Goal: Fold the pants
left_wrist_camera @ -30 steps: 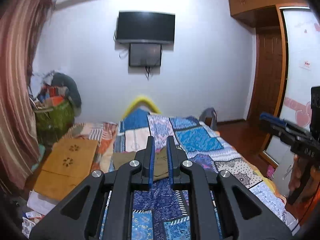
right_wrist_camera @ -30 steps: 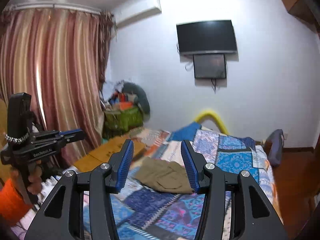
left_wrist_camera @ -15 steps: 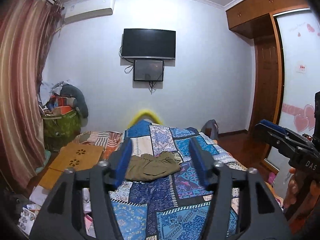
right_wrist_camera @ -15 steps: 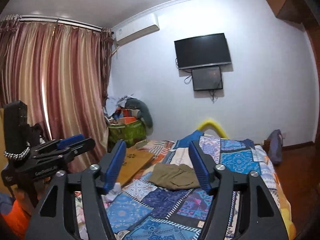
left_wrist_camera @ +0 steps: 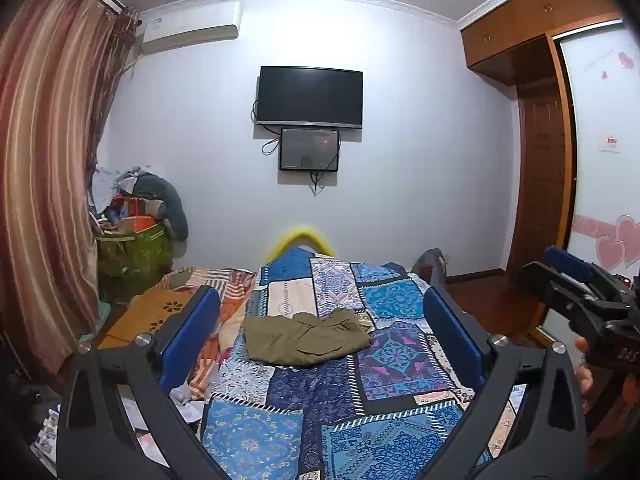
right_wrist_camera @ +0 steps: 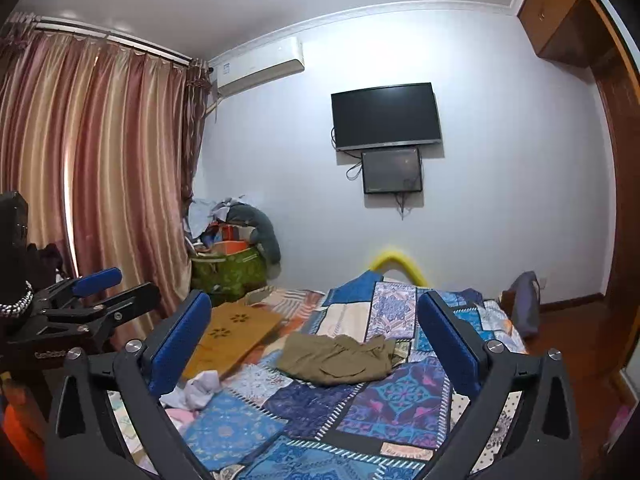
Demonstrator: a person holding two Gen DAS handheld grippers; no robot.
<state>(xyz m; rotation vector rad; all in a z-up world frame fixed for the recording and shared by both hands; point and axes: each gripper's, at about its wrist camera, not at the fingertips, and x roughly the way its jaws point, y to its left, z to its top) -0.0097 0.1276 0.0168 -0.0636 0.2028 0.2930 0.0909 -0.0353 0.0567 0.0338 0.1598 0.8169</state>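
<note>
Dark TV [left_wrist_camera: 309, 97] on white wall [left_wrist_camera: 420, 160].

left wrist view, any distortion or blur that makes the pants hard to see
Left wrist view: fisheye bends the curtain and wardrobe; corners black; olive pants sharp and evenly lit. Right wrist view: same bowing; pants clear, no glare.

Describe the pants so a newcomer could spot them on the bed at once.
Start at the bed below the wall-mounted TV, covered by a blue patchwork quilt. About midway up the quilt lies a rumpled heap, the pants. They are plain olive-khaki with no pattern, the only unpatterned cloth on the quilt, and nothing is touching them.
</note>
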